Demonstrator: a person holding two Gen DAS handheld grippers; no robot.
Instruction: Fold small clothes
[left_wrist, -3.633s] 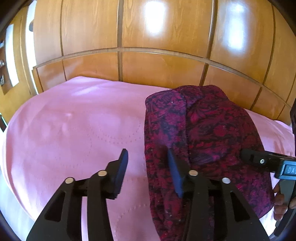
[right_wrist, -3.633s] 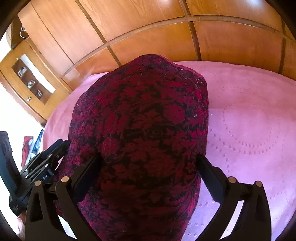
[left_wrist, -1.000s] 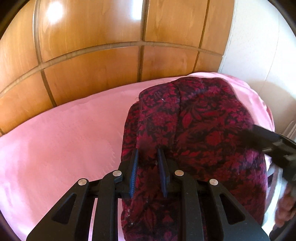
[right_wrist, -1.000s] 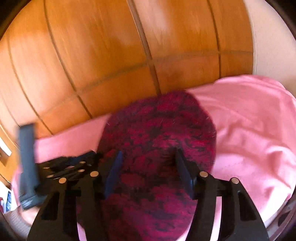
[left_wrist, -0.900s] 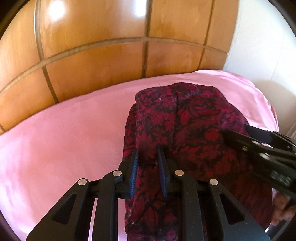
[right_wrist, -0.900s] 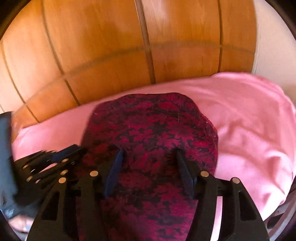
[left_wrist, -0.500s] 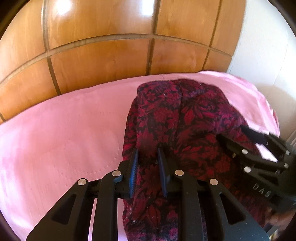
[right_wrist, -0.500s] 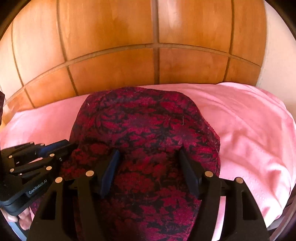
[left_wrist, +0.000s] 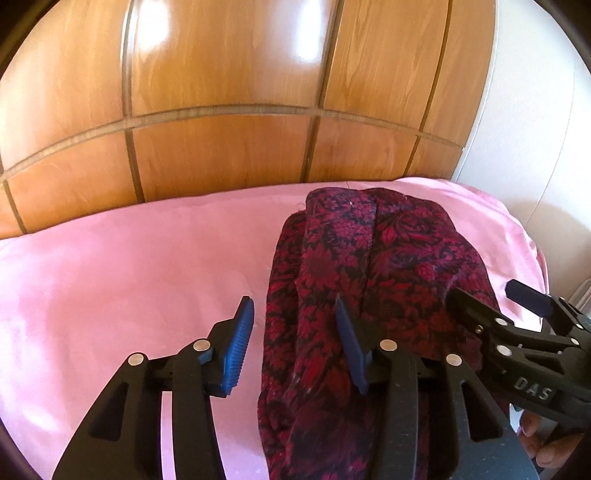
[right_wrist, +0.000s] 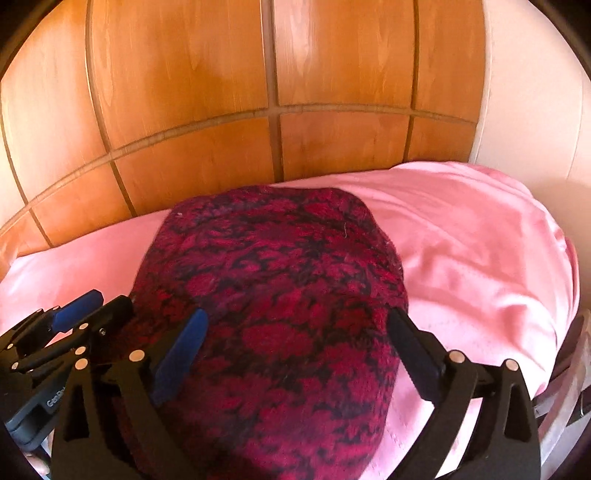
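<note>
Lying on pink bed sheet (left_wrist: 110, 280), folded red-and-black floral garment (left_wrist: 369, 266) sits toward bed's right end, near wooden panelled wall (left_wrist: 221, 92). Left view alone shows overlapping fold seam on garment top and fingertips at lower right edge; right view alone shows sheet rumpled at far right, garment pattern blurred there. Left hand-held gripper (left_wrist: 295, 343): jaws opening, straddling garment's left edge, pads clear of cloth. Right hand-held gripper (right_wrist: 295, 354): jaws opening wide across garment, not pinching. Garment's near edge cut off.
</note>
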